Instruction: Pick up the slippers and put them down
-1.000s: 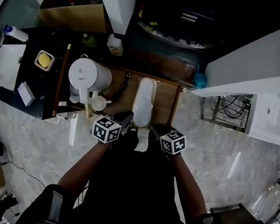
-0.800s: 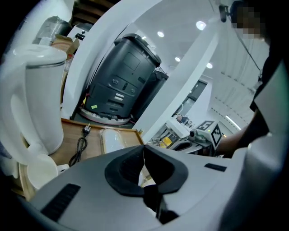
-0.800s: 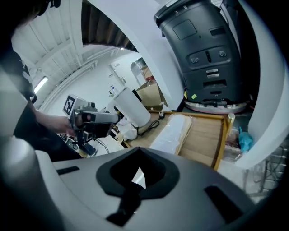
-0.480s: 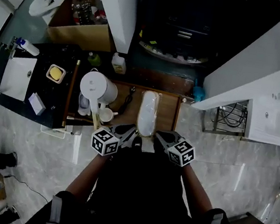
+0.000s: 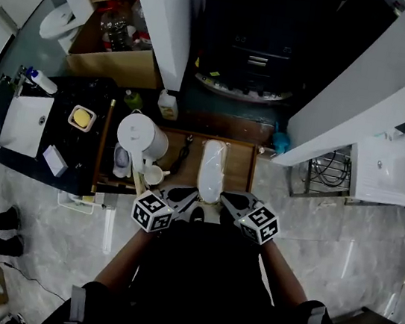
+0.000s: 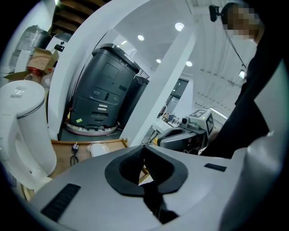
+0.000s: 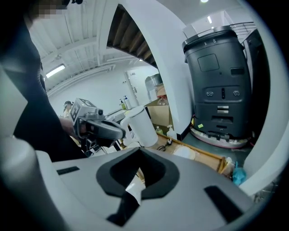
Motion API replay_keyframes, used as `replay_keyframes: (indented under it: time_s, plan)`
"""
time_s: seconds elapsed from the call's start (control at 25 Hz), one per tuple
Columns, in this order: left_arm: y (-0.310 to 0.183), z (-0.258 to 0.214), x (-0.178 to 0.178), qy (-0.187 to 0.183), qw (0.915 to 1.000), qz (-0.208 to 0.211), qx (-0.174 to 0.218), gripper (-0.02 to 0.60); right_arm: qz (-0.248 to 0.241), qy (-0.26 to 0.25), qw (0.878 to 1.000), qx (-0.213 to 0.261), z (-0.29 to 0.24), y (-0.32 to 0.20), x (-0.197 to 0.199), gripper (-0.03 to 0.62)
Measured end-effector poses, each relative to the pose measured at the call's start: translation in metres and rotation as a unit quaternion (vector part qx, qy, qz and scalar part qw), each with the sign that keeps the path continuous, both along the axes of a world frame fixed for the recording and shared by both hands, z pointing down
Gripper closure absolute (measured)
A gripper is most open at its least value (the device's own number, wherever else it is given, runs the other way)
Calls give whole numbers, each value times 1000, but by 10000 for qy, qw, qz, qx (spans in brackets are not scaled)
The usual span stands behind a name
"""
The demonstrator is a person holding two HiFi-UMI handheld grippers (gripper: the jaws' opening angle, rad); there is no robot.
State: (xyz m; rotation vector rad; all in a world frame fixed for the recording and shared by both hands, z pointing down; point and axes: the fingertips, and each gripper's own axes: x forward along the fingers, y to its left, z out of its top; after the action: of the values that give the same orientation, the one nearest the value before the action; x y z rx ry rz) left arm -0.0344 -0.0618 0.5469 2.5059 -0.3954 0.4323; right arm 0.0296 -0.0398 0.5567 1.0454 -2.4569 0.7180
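A dark machine (image 5: 254,44) filled the head view at 12 o'clock, its upper body lost in shadow. 2 white pillars (image 5: 167,16) ran out past the frame edge at 11 and 2 o'clock. The person's dark torso (image 5: 199,285) covered 6 o'clock and hid the floor beneath both arms. A black counter (image 5: 76,150) sat at 9 o'clock.

Near the middle lay a wooden tray (image 5: 241,163), with a white jug (image 5: 140,134) at its 9 o'clock. The slipper (image 5: 211,168) lay lengthwise on the tray, one end toward 12 o'clock. Its near end ran in between the 2 grippers and was hidden there, so whether either tool pinched it could not be told, nor whether it was 1 slipper or a stacked pair.

Both forearms reached forward from 6 o'clock, tools tilted a little downward and angled inward. The left gripper (image 6: 143,149) sat at the slipper's 7 o'clock and the right gripper (image 7: 139,152) at its 5 o'clock. Each tool's own view showed its jaws pressed together, with only a pale sliver at the seam.
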Motion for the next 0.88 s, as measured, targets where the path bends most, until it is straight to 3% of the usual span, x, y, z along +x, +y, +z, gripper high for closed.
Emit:
replay_keyframes:
  time_s: [0.88]
  plan:
    - [11, 1, 1, 23, 9999, 109, -68, 569, 35, -50, 9999, 154, -7, 2, -8, 588]
